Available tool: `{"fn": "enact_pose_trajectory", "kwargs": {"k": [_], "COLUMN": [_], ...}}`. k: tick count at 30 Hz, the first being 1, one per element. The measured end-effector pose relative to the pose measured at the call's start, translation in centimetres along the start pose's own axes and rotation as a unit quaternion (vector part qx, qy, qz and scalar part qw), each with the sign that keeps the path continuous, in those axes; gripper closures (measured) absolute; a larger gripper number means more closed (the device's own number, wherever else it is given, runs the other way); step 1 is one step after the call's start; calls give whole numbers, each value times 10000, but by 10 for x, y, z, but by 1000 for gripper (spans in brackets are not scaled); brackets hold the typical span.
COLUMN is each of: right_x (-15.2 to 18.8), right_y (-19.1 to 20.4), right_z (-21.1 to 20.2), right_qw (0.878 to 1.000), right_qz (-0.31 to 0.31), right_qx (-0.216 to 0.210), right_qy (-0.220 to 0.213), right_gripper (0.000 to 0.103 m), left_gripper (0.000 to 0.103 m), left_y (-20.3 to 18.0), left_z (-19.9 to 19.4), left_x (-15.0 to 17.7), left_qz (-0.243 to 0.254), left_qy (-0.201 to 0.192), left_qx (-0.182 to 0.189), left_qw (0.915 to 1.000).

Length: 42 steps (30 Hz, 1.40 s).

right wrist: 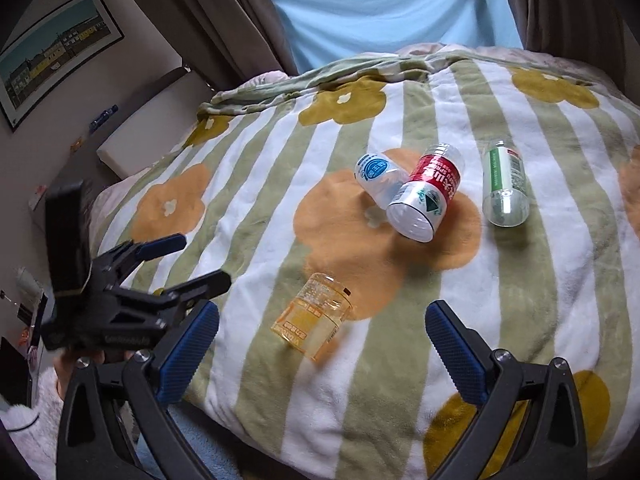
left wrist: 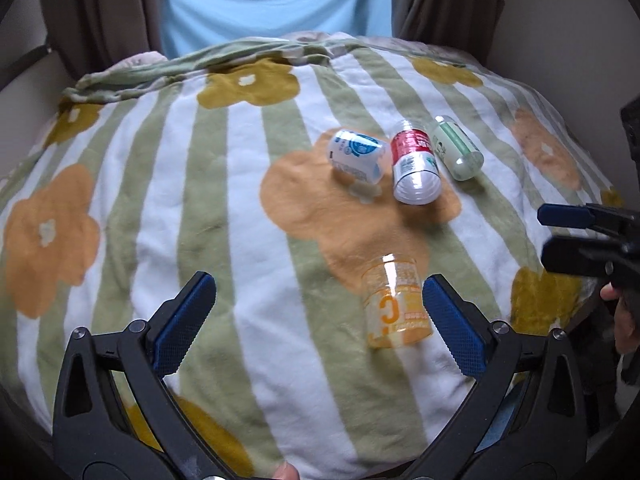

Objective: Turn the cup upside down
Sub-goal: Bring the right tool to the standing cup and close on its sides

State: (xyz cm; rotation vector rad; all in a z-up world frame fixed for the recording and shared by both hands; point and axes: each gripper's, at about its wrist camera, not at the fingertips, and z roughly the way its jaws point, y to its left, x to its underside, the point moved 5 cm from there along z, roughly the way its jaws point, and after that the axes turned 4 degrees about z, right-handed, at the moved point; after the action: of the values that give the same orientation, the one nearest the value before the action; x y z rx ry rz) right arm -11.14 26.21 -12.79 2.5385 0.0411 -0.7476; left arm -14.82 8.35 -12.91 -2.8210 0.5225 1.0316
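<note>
A clear orange-printed cup lies on its side on the flowered blanket; it also shows in the right wrist view. My left gripper is open, its right finger beside the cup, not touching. It shows at the left of the right wrist view. My right gripper is open and empty just short of the cup; it shows at the right edge of the left wrist view.
Three more cups lie on their sides further back: a blue-and-white one, a red-and-white one and a green one. Curtains and a light blue sheet hang behind. A framed picture hangs left.
</note>
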Motion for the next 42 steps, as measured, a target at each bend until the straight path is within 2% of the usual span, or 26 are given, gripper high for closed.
{"fn": "enact_pose_trajectory", "kwargs": {"k": [2, 4, 8, 10, 14, 16, 19, 24, 28, 31, 33, 35, 37, 39, 41, 42], "right_x": [-5, -3, 6, 10, 11, 11, 16, 19, 18, 17, 13, 2, -14, -23, -17, -9], "right_y": [-4, -11, -16, -20, -27, -28, -30, -33, -33, -31, -30, -23, -7, 13, 30, 37], "right_z": [20, 49, 89, 106, 128, 138, 149, 157, 159, 160, 155, 143, 123, 103, 90, 88], "right_qw": [9980, 9884, 9753, 9661, 9527, 9479, 9404, 9370, 9366, 9391, 9416, 9532, 9776, 9947, 9990, 9961], "right_qz": [419, 1022, 1371, 1664, 2065, 2142, 2245, 2282, 2276, 2173, 2164, 2009, 1346, 622, -124, -519], "right_qx": [-252, -473, -73, -60, 15, 42, 138, 253, 200, 223, 200, 139, 213, 277, 423, 575], "right_qy": [411, 1014, 1732, 1972, 2231, 2359, 2552, 2631, 2656, 2654, 2573, 2257, 1601, 769, -55, -434], "right_gripper": [0, 0, 0, 0, 1, 9, 14, 27, 45, 45, 46, 46, 46, 46, 46, 46], "left_gripper": [0, 0, 0, 0, 0, 0, 0, 0, 0, 0, 0, 0, 0, 0, 0, 0], "left_y": [8, 14, 24, 28, 35, 37, 40, 46, 51, 53, 53, 55, 58, 61, 64, 64], "left_z": [-5, -8, -13, -12, -6, -3, 1, 7, 9, 9, 9, 9, 9, 11, 13, 14], "left_x": [11, 21, 41, 49, 62, 68, 74, 81, 84, 85, 86, 87, 87, 88, 89, 89], "left_qz": [-131, -269, -438, -491, -543, -537, -554, -657, -726, -788, -807, -832, -891, -975, -1046, -1067], "left_qy": [-69, -144, -225, -218, -124, -80, -13, 63, 89, 90, 96, 82, 71, 53, 51, 61], "left_qx": [-70, 27, 60, 107, 167, 175, 207, 301, 323, 363, 365, 354, 360, 387, 422, 434], "left_qw": [9999, 9995, 9988, 9985, 9983, 9984, 9982, 9974, 9968, 9962, 9960, 9959, 9953, 9945, 9936, 9933]}}
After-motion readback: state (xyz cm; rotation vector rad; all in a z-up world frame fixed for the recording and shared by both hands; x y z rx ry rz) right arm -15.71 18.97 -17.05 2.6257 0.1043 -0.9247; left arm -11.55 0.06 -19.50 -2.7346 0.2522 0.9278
